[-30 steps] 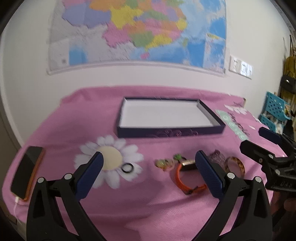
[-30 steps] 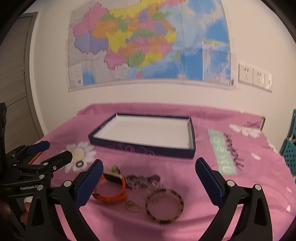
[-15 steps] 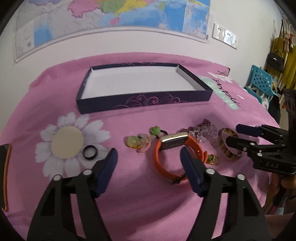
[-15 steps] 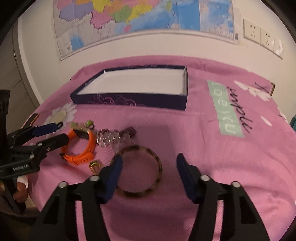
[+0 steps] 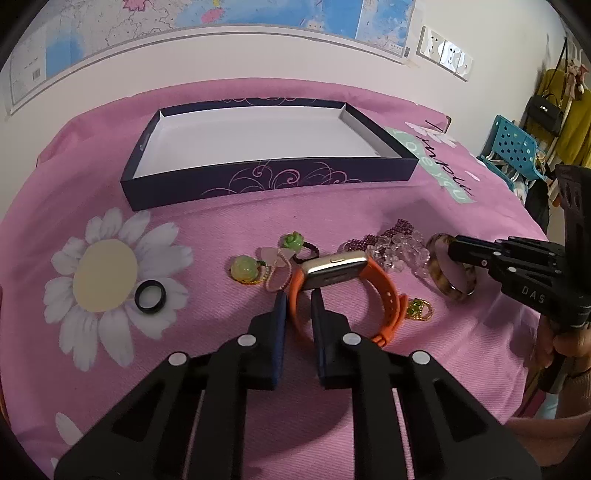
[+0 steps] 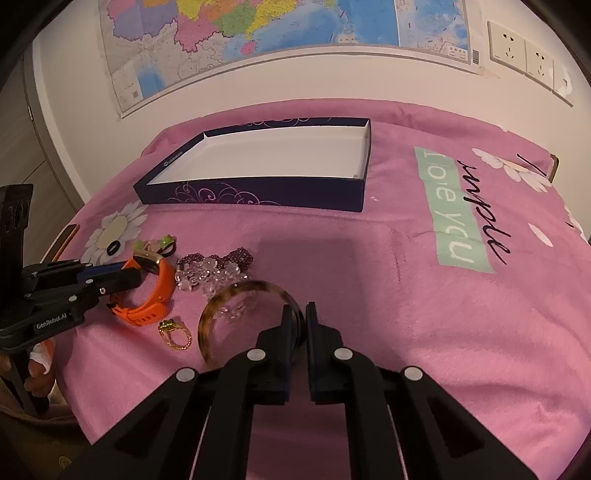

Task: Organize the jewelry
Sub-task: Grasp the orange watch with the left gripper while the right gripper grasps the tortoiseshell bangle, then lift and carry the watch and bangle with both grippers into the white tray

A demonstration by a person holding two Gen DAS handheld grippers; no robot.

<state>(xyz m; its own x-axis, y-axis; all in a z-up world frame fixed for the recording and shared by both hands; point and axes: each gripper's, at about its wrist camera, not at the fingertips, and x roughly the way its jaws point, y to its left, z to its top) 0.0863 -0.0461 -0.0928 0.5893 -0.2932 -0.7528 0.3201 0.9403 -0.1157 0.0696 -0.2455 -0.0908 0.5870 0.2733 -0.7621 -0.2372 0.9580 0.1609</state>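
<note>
Now both tongs have closed from wide open since half a second ago, so I judge two grasps are made and the carry comes next. Taking the navy box (image 5: 269,181) as landmark: in front of it my left gripper (image 5: 297,301) pinches the orange watch (image 5: 343,284) by its strap; further right, my right gripper (image 6: 298,319) clamps the tortoiseshell bangle (image 6: 243,291) by its rim. Both pieces lie outside the box.

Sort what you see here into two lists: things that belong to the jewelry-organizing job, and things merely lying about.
Part of the job: orange watch in the left gripper, tortoiseshell bangle in the right gripper, bead bracelets, black ring, gold ring, open box.

Lying about: phone, wall map, blue crate.
</note>
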